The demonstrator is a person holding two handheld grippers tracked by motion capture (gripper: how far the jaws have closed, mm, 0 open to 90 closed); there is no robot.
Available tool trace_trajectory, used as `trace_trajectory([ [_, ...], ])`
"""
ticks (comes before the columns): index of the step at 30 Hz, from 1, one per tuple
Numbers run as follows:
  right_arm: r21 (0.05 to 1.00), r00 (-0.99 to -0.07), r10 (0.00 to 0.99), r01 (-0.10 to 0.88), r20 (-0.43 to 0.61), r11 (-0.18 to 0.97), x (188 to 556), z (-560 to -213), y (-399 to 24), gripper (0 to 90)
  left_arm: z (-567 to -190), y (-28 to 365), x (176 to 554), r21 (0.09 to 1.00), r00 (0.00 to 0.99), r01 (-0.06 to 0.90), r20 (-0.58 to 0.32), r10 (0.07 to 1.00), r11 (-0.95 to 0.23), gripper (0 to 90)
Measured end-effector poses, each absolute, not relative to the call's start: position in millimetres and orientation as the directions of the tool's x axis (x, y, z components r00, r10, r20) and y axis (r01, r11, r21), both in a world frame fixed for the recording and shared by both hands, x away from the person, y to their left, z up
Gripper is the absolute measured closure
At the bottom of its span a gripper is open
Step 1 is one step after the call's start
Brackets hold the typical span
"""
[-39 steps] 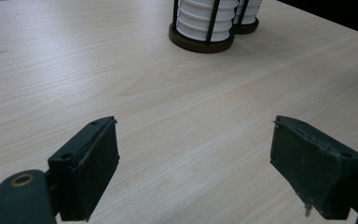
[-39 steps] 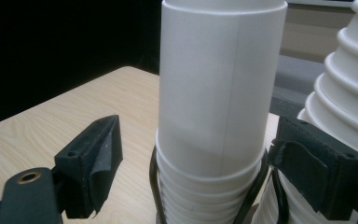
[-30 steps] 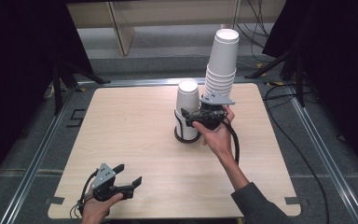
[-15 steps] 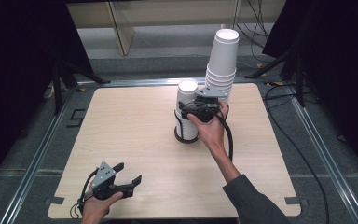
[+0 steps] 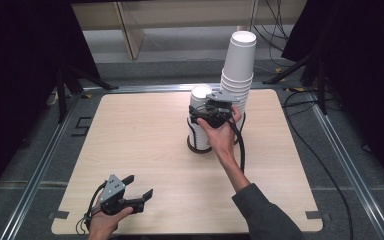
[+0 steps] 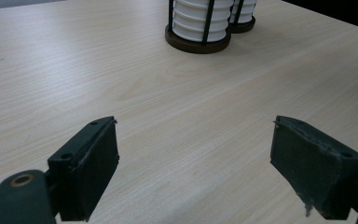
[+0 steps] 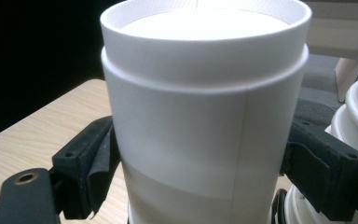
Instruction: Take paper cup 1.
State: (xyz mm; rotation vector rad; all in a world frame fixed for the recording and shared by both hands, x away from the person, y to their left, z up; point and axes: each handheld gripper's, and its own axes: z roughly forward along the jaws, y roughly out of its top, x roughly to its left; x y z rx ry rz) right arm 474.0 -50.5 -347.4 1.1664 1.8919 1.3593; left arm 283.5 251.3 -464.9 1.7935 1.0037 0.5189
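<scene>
Here my right gripper (image 5: 206, 111) clasps the top cup (image 7: 200, 116) far across the table; my left gripper (image 5: 139, 192) waits released, near.

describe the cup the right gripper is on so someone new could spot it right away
Start at the wooden table and go to its far right part, where two stacks of white paper cups stand side by side. Take the shorter stack, in a dark wire holder. The cup is its top one, upside down, between the jaws of the right gripper.
</scene>
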Motion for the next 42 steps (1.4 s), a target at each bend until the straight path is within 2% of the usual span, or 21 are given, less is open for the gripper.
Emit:
trace_trajectory([
  [12,0.925,-0.461,0.884,0.364,0.080,0.106,478,-349,-46,15.9,-464,251,283,0.894,0.569,0.404,-0.080,0.819,-0.193,14.6],
  [32,0.929,-0.476,0.875,0.355,0.084,0.105,480,-347,-47,18.1,-465,251,283,0.897,0.564,0.403,-0.087,0.821,-0.182,14.6],
  [38,0.939,-0.474,0.877,0.329,0.077,0.095,476,-333,-48,18.5,-465,251,283,0.897,0.568,0.402,-0.085,0.818,-0.186,14.6],
  [42,0.938,-0.466,0.877,0.343,0.114,0.060,472,-321,-49,18.5,-465,250,284,0.899,0.565,0.401,-0.092,0.820,-0.175,14.6],
])
